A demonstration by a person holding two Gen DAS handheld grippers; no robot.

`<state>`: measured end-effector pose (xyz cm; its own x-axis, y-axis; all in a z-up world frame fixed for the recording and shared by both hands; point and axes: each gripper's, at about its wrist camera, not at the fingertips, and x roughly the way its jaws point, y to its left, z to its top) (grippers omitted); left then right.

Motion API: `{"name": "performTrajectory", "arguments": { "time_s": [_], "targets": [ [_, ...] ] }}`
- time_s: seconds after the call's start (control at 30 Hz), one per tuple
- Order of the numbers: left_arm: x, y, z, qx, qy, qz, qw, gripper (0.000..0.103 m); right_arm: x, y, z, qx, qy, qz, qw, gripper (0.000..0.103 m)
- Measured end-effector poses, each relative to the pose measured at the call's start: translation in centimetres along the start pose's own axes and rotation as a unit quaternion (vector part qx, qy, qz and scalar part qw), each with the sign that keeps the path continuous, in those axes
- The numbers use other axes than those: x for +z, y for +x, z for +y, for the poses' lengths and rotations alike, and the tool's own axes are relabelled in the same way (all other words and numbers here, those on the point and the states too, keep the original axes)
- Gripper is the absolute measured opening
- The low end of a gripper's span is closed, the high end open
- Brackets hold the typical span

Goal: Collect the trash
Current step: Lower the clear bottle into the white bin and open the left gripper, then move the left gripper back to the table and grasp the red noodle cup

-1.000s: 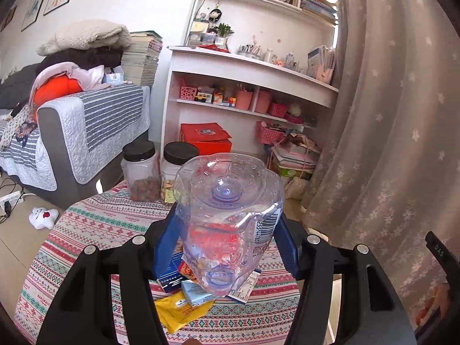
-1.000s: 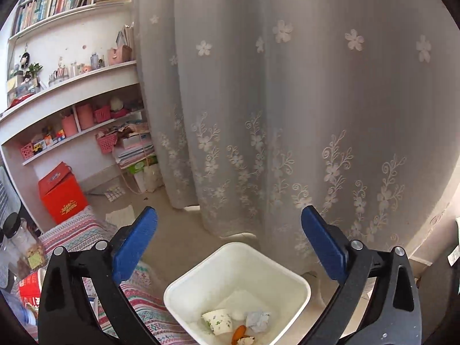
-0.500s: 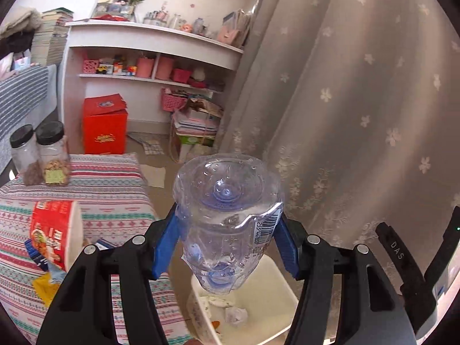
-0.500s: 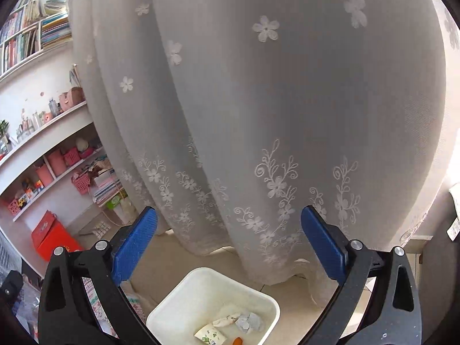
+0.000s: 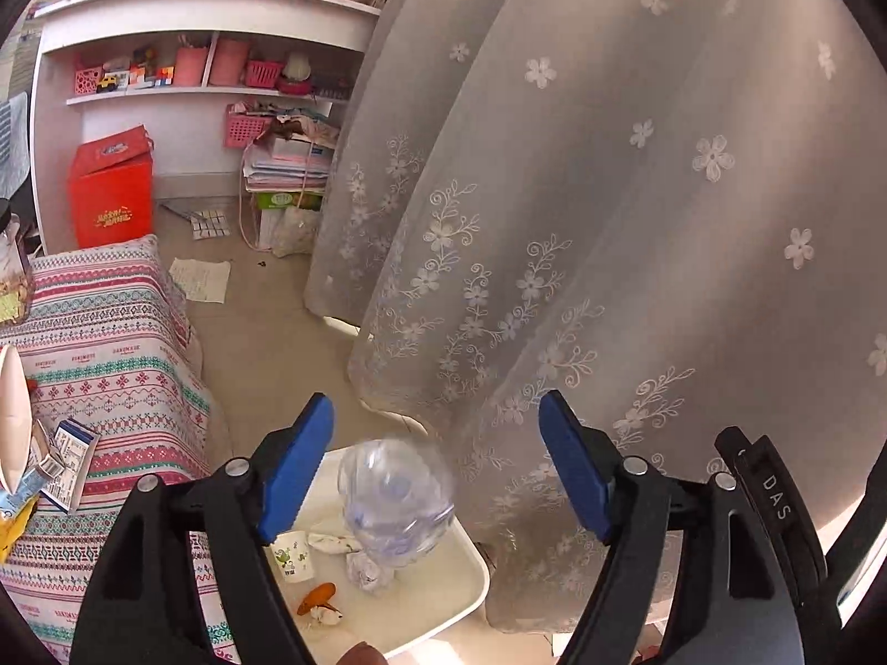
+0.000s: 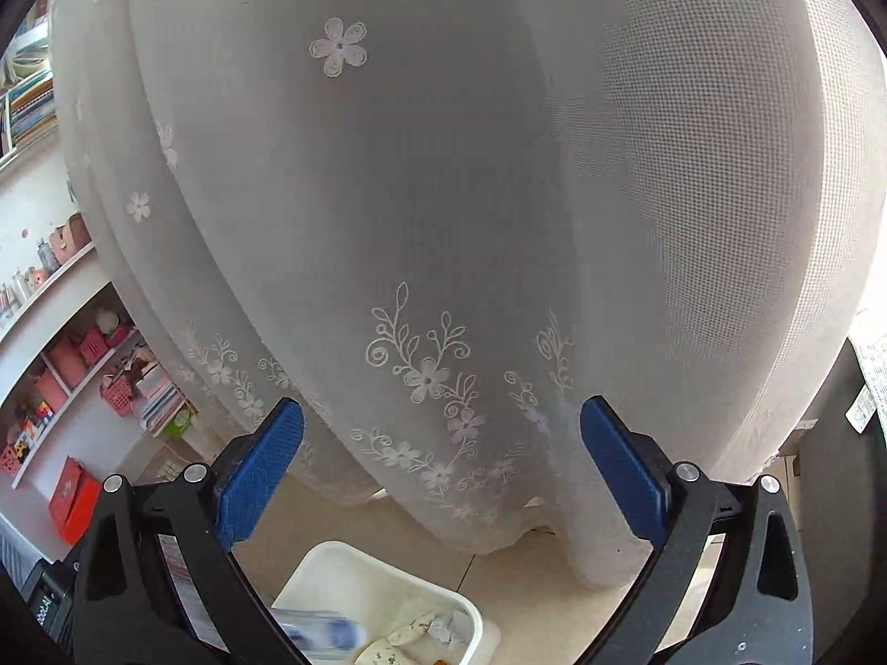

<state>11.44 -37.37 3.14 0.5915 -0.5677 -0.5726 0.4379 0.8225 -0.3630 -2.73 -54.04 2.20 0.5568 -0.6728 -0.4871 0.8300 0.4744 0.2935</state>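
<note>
Both the left hand-held gripper (image 5: 435, 471) and right hand-held gripper (image 6: 441, 465) gape empty; the blurred bottle (image 5: 394, 499) may bounce off the bin (image 5: 471, 587) rim.

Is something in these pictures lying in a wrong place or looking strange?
Yes. A sheet of paper lies loose on the floor beside the patterned table. The plastic bottle looks blurred above the white bin, between the open left tongs.

Motion-blurred bottle (image 5: 396, 501), bin (image 5: 471, 598) cut off by frame bottom
</note>
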Motion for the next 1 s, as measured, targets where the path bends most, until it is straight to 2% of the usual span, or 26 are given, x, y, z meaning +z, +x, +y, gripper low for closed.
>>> {"name": "performTrajectory", "arguments": {
  "time_s": [0.17,0.3,0.47,0.57,0.77,1.0],
  "targets": [
    [0.2,-1.7,-0.2,0.060,0.044,-0.033,0.9967,0.086,-0.4,-0.7,1.3,0.004,-0.021,-0.011,1.000,0.096],
    [0.5,-3.8,0.4,0.119,0.074,-0.082,0.9868,0.091,-1.1,-1.6,3.0,0.015,-0.044,-0.020,0.999,0.096],
    [0.9,-6.1,2.2,0.176,0.087,-0.111,0.9742,0.092,-2.2,-3.4,5.4,0.038,-0.068,-0.040,0.996,0.096],
    [1.0,-7.5,3.9,0.201,0.082,-0.124,0.9682,0.092,-3.2,-4.6,7.4,0.057,-0.092,-0.047,0.993,0.096],
    [1.6,-9.7,8.0,0.233,0.058,-0.128,0.9624,0.092,-5.3,-7.0,11.1,0.094,-0.130,-0.056,0.985,0.096],
    [1.5,-11.8,13.3,0.270,0.028,-0.123,0.9546,0.092,-8.0,-9.2,15.5,0.135,-0.169,-0.042,0.975,0.096]
  ]
}}
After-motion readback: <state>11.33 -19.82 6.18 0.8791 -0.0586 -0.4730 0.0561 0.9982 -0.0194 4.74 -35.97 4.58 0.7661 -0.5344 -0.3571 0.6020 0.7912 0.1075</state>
